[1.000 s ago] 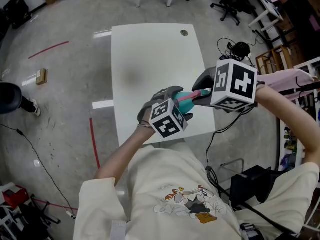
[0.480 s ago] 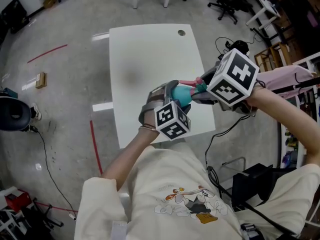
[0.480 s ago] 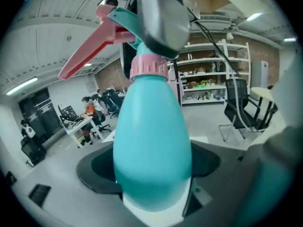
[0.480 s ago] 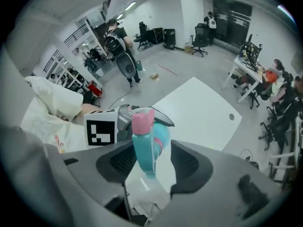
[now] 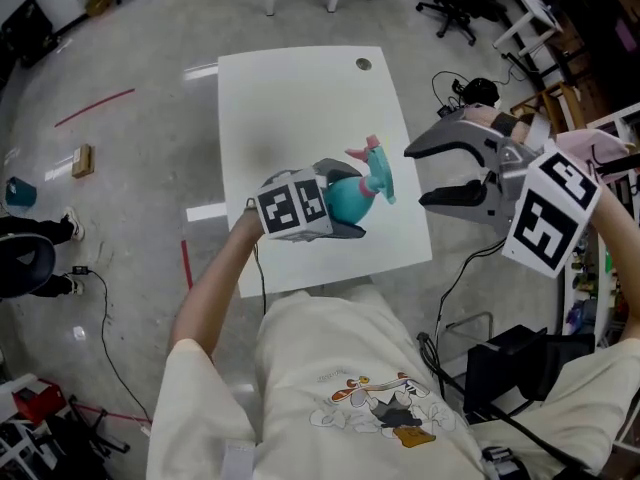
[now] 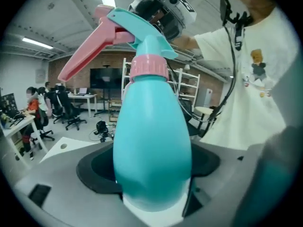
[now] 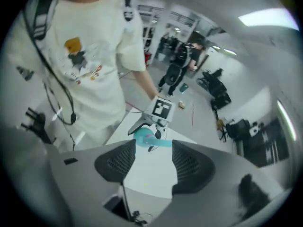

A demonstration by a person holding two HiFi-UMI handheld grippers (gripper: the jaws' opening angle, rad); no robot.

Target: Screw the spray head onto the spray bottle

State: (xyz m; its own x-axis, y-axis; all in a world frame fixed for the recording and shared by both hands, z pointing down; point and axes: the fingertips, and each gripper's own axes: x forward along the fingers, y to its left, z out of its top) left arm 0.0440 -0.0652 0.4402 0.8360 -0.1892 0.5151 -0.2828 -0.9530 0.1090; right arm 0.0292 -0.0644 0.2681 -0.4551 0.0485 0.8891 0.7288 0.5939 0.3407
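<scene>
left gripper (image 5: 337, 204) clamps the teal spray bottle (image 6: 151, 141) at centre frame, spray head (image 6: 142, 37) seated on its neck, over the white table (image 5: 300, 98) near its lower right edge. right gripper (image 5: 414, 178), at centre right off the table's edge, has jaws just opened wide, empty, apart from the bottle.

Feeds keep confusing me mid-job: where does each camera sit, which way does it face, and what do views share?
Head view: on the person's head, looking steeply down at the white table; shows both forearms and the shirt.
Left gripper view: rides the left gripper, looking along its jaws, clamped on the spray bottle; shirt behind.
Right gripper view: rides the right gripper, looking down between jaws that have just been opening, nothing between them; shirt and left arm show.
Shared: all three show the spray bottle.
</scene>
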